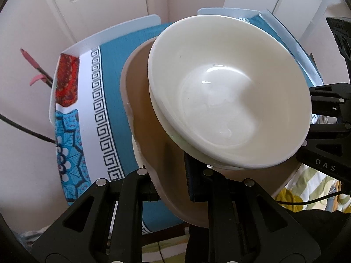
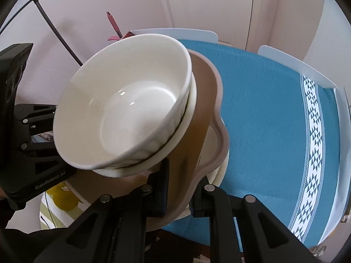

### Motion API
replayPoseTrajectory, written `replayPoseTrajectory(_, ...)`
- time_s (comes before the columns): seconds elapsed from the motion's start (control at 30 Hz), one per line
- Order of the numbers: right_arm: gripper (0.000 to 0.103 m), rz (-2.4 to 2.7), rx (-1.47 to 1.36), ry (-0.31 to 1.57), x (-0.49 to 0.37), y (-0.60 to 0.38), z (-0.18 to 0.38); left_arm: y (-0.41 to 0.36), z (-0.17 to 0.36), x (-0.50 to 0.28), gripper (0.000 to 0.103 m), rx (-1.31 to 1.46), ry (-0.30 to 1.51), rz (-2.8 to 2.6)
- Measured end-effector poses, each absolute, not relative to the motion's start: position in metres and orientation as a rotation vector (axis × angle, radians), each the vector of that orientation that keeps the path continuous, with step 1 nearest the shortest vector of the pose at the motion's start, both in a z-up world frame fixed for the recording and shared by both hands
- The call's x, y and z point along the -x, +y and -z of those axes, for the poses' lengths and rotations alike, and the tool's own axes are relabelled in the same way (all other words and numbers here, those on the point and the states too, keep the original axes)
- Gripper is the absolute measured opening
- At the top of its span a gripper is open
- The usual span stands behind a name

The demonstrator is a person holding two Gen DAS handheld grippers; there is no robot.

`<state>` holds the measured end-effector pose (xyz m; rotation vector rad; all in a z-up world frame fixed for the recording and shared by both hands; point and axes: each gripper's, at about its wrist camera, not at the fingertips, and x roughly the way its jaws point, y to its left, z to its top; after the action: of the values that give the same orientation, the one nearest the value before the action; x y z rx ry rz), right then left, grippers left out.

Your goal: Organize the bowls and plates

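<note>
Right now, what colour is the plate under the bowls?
Brown plate with a wavy rim, clearest in the right wrist view.

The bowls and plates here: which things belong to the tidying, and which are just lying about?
Job:
white bowls, nested
tan plate
cream plate beneath
left gripper
right gripper

Lying about:
blue tablecloth
white chair backs
</note>
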<state>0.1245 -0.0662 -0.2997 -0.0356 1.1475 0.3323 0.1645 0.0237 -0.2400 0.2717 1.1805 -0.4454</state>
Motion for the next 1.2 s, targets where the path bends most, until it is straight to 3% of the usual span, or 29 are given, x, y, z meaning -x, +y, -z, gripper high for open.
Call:
replayPoseTrajectory(0.6, 0.014, -0.293, 0.024, 1.172, -0.122, -0.065, 0.318, 0.02, 0.27, -0.168, 0.013, -0.248, 1.221, 0.452)
replayPoseTrajectory(0.87, 0.018, -0.314, 0.012, 1.266, -0.133, -0.069, 0.319, 0.013, 0.271, -0.176, 0.018, -0.294, 1.335, 0.457)
replayPoseTrajectory(1.07, 0.022, -0.338, 0.012, 1.341, -0.137, -0.066, 0.315, 0.01, 0.267, -0.18, 0.031, -0.305, 1.415, 0.482)
replayPoseTrajectory(1.2, 0.024, -0.338, 0.006, 1.371, -0.14, -0.065, 0.312, 0.004, 0.258, -0.175, 0.061, -0.305, 1.421, 0.526)
